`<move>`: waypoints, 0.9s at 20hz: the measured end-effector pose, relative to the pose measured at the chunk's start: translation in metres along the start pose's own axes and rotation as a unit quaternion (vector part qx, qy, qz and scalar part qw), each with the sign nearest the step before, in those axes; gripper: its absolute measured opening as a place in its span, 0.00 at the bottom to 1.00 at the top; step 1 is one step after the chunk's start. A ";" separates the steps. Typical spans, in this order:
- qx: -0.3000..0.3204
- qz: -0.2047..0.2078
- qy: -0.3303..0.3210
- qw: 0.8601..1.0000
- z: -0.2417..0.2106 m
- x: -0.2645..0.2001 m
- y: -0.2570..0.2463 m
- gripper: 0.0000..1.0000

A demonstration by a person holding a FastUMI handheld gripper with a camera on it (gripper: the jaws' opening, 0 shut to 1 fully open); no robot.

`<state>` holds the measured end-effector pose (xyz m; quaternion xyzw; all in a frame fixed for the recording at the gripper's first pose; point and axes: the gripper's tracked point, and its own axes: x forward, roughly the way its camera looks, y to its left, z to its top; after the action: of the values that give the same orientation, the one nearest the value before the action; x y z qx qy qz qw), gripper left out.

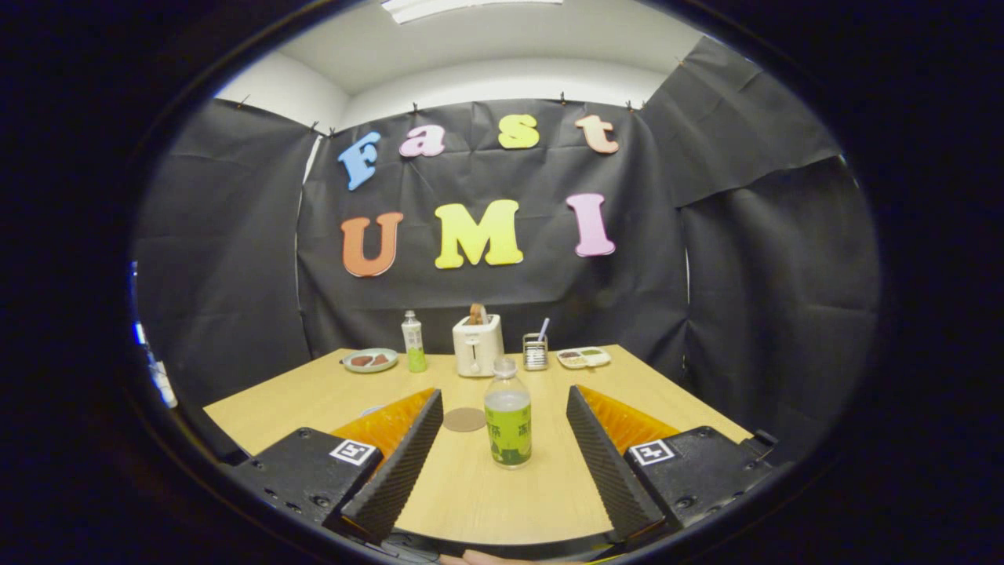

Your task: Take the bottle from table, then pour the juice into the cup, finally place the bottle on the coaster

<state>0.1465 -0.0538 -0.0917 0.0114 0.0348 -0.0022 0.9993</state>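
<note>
Level, hand-held gripper (pixel 505 420) spread wide — bottle (pixel 507 424) standing between fingers.

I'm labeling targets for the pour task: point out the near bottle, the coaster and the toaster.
Near bottle (pixel 507 430), gripper view, on its label.
Coaster (pixel 464 419), gripper view, on its flat top.
Toaster (pixel 478 347), gripper view, on its front face.

Clear glossy plastic bottle (pixel 507 414) with paper-like label, matt smooth wood-look tabletop (pixel 486 494), ridged matt fingers (pixel 400 471) spread wide apart, glossy toaster (pixel 478 345), matt cork-like coaster (pixel 464 419)
</note>
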 end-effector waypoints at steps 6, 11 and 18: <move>-0.008 0.002 0.032 0.999 -0.029 0.049 -0.004 1.00; 0.003 0.008 0.061 0.998 -0.055 0.087 -0.001 1.00; 0.002 0.006 0.072 0.997 -0.068 0.140 0.000 1.00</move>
<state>0.2819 -0.0526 -0.1692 0.0133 0.1064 0.0041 0.9942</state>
